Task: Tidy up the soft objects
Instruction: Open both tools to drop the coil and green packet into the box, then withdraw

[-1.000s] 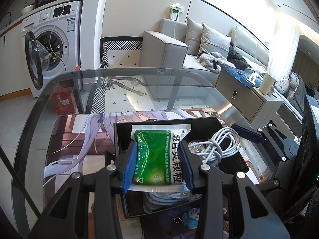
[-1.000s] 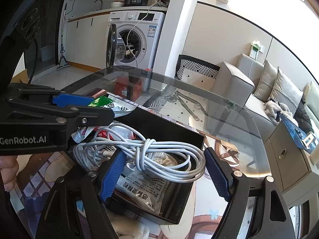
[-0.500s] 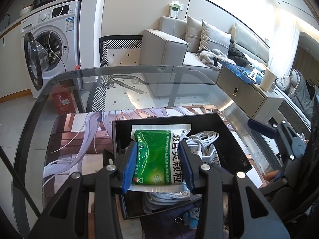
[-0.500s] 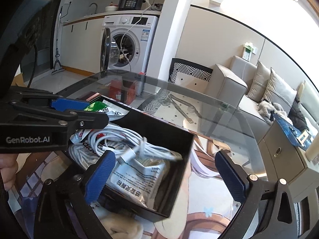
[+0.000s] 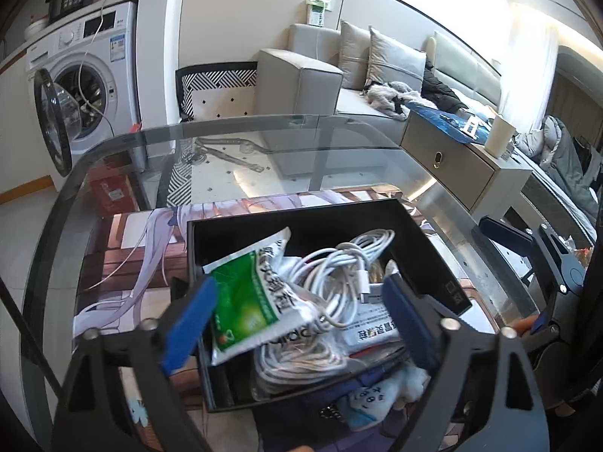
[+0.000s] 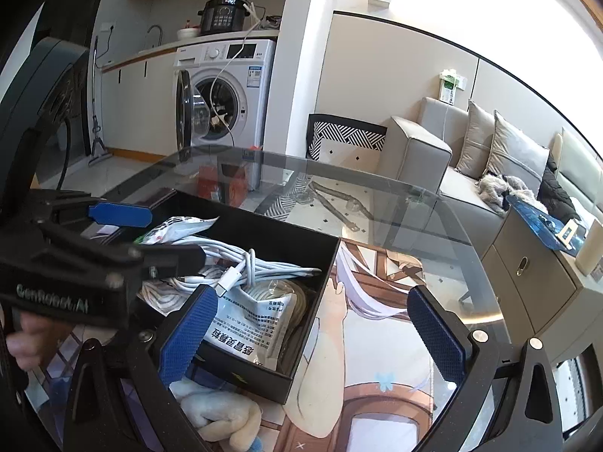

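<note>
A black box sits on a printed mat on the glass table. In it lie a green and white packet, a white cable bundle and a white printed packet. My left gripper hangs over the box's near side, its jaws opening. The green packet lies tilted between them, free of both pads. My right gripper stands open at the box's right corner with nothing gripped. The cable rests on the white packet. From the right wrist, the left gripper reaches over the box.
A pale plush toy lies on the mat just in front of the box. A hand holds the left gripper. The glass table's curved edge runs behind. A washing machine, sofa and low cabinet stand beyond.
The left gripper opened and let go of the green packet, which dropped tilted into the box. The right gripper spread wide, left the cable in the box and drew back.
</note>
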Demonstrator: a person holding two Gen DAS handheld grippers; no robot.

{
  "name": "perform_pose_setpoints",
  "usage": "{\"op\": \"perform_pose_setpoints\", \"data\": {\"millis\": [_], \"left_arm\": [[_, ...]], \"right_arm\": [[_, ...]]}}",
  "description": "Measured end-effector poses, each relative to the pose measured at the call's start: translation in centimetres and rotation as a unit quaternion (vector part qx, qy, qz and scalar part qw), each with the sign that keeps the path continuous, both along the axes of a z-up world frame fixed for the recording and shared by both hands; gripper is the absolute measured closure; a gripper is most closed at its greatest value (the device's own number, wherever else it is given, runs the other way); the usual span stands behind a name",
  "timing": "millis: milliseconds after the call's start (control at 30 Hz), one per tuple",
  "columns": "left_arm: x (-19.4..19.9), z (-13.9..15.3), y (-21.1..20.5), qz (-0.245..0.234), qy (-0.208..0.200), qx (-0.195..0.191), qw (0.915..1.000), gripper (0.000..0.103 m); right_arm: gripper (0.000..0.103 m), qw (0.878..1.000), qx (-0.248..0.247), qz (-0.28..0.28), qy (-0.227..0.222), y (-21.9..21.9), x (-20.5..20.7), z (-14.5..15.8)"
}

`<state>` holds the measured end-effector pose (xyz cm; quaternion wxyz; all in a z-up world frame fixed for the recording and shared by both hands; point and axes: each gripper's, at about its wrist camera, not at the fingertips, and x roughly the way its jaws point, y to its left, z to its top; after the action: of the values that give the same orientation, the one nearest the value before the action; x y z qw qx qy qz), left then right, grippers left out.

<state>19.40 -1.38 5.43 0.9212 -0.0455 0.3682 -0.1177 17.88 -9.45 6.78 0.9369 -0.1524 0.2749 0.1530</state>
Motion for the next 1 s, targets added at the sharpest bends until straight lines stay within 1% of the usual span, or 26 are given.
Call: {"op": "perform_pose_setpoints", "data": {"millis": [33, 67, 267, 533, 833, 1000], "left_arm": [[-0.2, 0.1, -0.1, -0.003, -0.003, 0.000, 1.0000, 0.000], [-0.4, 0.3, -0.1, -0.004, -0.007, 0.000, 1.0000, 0.000], [-1.4, 0.9, 0.6, 0.011, -0.018, 0.007, 0.9998, 0.000], [-3.8, 0.7, 1.6, 0.029, -0.025, 0.009, 0.9992, 0.000], [-6.8, -0.2, 1.2, 0.022, -0.025, 0.016, 0.9993, 0.000], [-7.9, -1.0, 1.0, 0.016, -0.015, 0.025, 0.9994, 0.000]], "right_arm": [[0.001, 1.000, 0.000, 0.000, -0.002, 0.0, -0.2, 0.0], [0.001, 1.000, 0.001, 0.000, -0.003, -0.1, -0.4, 0.1], [0.001, 1.000, 0.015, -0.005, -0.004, -1.0, -1.4, 0.3], [0.001, 0.999, 0.036, -0.011, 0.006, -2.6, -3.1, 0.1], [0.001, 0.999, 0.040, -0.007, 0.000, -3.6, -5.6, -0.1], [0.001, 0.999, 0.049, -0.007, 0.004, -4.0, -6.5, -0.5]]}}
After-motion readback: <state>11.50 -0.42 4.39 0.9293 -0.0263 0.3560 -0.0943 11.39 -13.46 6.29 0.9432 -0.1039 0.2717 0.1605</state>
